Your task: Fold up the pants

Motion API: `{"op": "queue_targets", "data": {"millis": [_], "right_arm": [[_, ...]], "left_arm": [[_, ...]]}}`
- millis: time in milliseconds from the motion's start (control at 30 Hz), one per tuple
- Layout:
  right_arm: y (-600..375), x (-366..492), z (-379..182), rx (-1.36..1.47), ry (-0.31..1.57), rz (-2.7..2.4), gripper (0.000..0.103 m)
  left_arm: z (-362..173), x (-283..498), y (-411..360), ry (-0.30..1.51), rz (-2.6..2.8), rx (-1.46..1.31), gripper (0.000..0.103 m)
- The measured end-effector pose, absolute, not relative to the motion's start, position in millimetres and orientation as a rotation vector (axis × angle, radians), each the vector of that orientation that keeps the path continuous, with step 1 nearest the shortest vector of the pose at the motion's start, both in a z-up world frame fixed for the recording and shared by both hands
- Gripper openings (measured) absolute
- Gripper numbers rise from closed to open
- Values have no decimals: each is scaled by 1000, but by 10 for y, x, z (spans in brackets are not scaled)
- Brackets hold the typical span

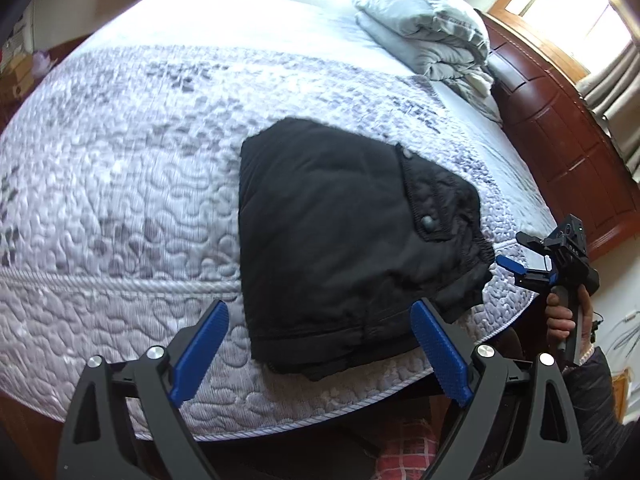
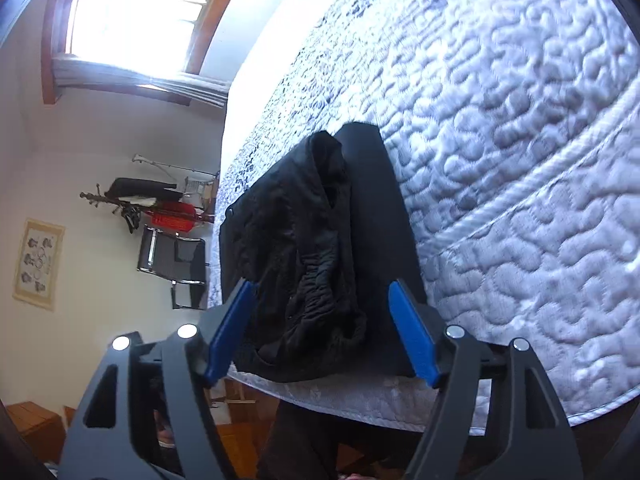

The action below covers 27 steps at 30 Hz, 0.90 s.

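My left tongs (image 1: 320, 352) are spread wide, blue pads clear of the cloth, hovering over the near edge of the bed (image 1: 120, 208). My right tongs (image 2: 320, 328) are likewise spread, with nothing pinched; the elastic waistband lies in view between the pads, but they do not press on it. In the left wrist view my right tongs (image 1: 520, 258) appear at the bed's corner, held by my right hand (image 1: 560, 320) in a dark sleeve.

The black pants (image 1: 348, 232) lie folded into a compact block on the bed, close to its near edge and toward the right corner, waistband and a button flap uppermost.

Surface: a pale quilted mattress cover with a pebbled stitch pattern, a corded seam running along its border, and a band of grey floral print farther back. A folded grey duvet (image 1: 420, 28) sits at the far end, against a dark red-brown wooden headboard (image 1: 560, 140).

Room: a wood-framed window (image 2: 132, 12) admits strong light; white walls; a coat stand (image 2: 140, 204) hung with dark and red items; a black chair (image 2: 176, 260); a framed picture (image 2: 38, 264); wooden floor below the bed.
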State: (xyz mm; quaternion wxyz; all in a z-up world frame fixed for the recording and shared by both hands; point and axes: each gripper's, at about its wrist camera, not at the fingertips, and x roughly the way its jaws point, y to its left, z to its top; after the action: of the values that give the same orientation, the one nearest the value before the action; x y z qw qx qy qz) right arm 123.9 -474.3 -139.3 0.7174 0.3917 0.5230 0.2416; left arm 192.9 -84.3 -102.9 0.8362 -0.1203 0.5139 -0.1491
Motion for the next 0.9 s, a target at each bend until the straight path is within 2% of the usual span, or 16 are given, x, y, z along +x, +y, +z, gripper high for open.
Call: {"op": "queue_targets", "data": {"millis": [233,567,700,900], "right_arm": [[-4701,1323,-1281,677,1179,536,81],[-4677,1481,-1325,706,1183,564,83],[-4649,1547,-1395,707,1202,564,84],[-4574,1658,-1561,727,1232,567,85]], "left_arm": [[-715,1978,-943,1011,-337,-199,94],[-483,2125,-1195,935,-381,-58,98],[-618,2261,-1254,960,-398,-32,99],[-1283,2651,-1139,1169,-399,-93,99]]}}
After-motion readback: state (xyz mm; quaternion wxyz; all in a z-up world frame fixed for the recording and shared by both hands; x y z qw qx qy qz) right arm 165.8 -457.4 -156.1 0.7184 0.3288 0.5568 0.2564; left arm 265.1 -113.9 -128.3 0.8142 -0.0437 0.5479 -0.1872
